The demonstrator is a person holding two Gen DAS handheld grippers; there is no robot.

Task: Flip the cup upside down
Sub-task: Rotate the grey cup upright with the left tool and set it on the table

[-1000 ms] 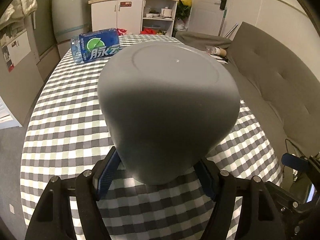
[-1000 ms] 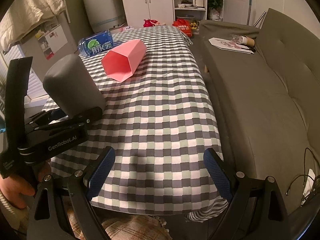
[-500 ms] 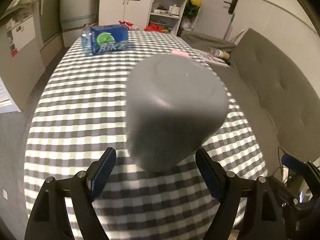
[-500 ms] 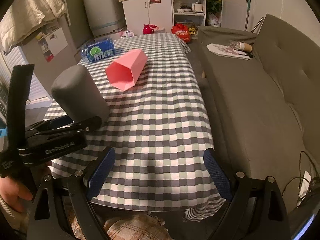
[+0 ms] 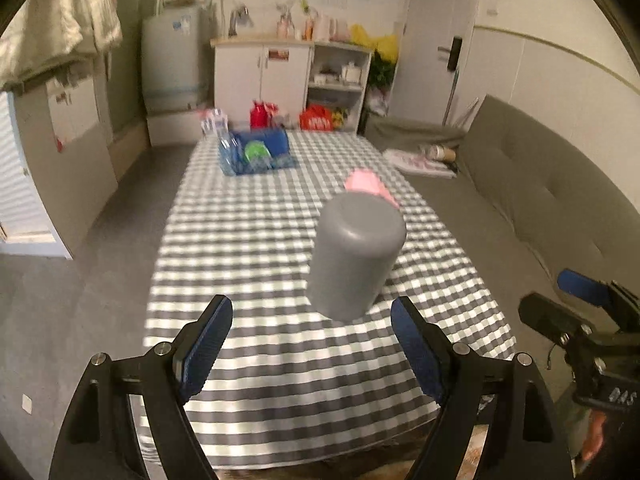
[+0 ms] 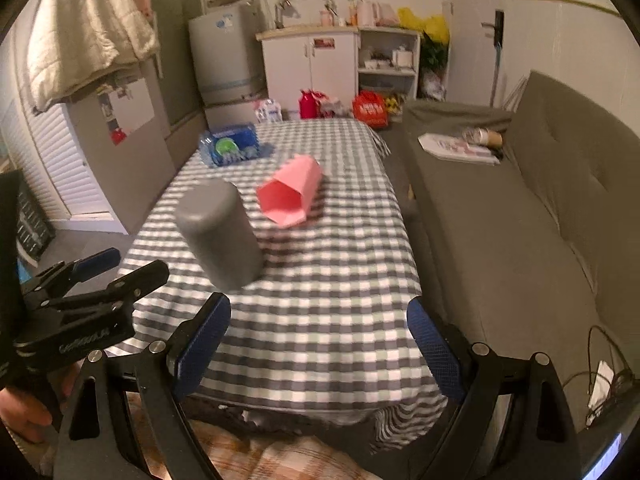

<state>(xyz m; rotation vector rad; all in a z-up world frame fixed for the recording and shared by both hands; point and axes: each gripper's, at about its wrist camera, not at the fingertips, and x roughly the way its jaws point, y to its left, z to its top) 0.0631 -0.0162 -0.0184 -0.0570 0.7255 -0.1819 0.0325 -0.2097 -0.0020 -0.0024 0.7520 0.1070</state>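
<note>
A grey cup (image 5: 354, 254) stands upside down, base up, on the checked tablecloth (image 5: 256, 240) near the table's front right; it also shows in the right wrist view (image 6: 220, 232). My left gripper (image 5: 310, 344) is open and empty, drawn back from the cup toward the table's front edge; it appears at the left of the right wrist view (image 6: 120, 266). My right gripper (image 6: 318, 344) is open and empty over the table's front edge. A pink cup (image 6: 290, 194) lies on its side behind the grey cup, mouth toward me.
A blue wrapped pack of water bottles (image 5: 256, 152) lies at the table's far end. A grey sofa (image 6: 520, 208) runs along the table's right side, with papers on it. Cabinets and a fridge (image 6: 224, 60) stand at the back.
My left gripper opened, let go of the grey cup and pulled back; the cup now stands on the table. My right gripper also drew back slightly.
</note>
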